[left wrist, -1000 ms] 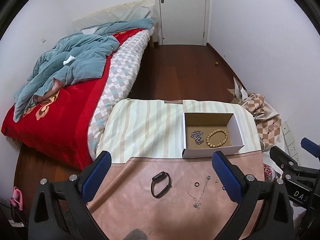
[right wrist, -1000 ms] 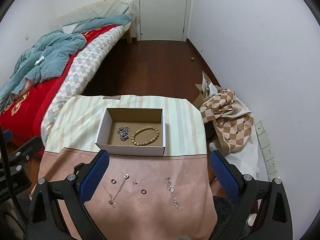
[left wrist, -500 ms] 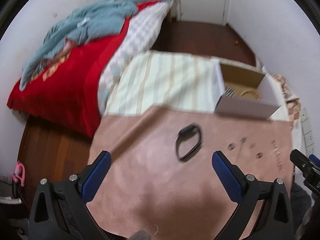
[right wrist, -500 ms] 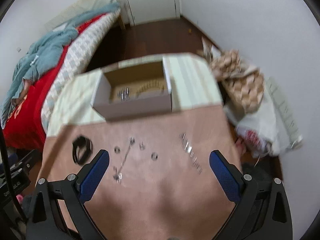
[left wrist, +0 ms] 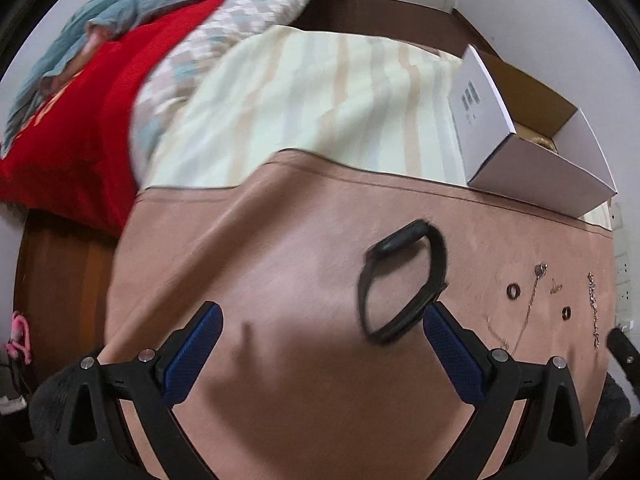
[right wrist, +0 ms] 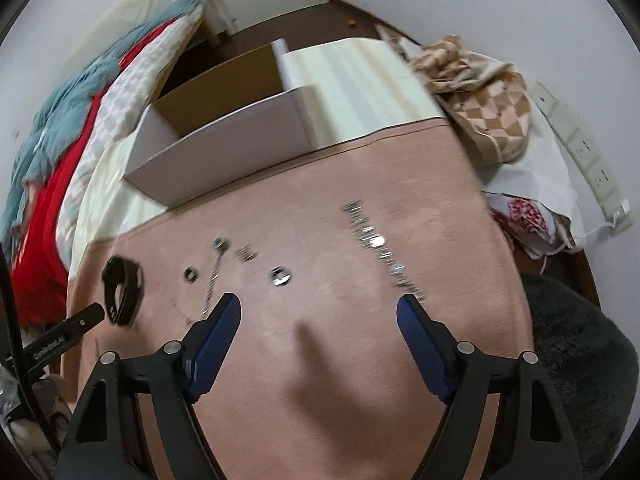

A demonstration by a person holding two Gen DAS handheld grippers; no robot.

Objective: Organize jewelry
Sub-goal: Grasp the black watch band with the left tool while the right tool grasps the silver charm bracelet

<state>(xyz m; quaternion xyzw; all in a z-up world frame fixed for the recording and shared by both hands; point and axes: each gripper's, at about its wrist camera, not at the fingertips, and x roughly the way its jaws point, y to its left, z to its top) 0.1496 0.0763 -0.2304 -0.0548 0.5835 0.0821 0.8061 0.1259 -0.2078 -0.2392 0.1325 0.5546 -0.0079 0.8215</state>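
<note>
On the pink cloth (left wrist: 280,260), from left to right, you have the black wristband (left wrist: 402,282), 2 small rings (right wrist: 191,274) with a thin necklace (right wrist: 214,276) between them, then the silver bracelet chain (right wrist: 380,246), all loose. Your left gripper (left wrist: 320,334) hangs with fingers spread and empty, its right pad just beside the wristband. Your right gripper (right wrist: 318,320) has just been closing but remains spread, nothing between its fingers, the white box (right wrist: 224,148) beyond.

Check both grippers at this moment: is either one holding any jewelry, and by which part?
Nothing is held. The left gripper is open over the pink cloth beside the black band; the right gripper, jaws just closing, has nothing between them.
</note>
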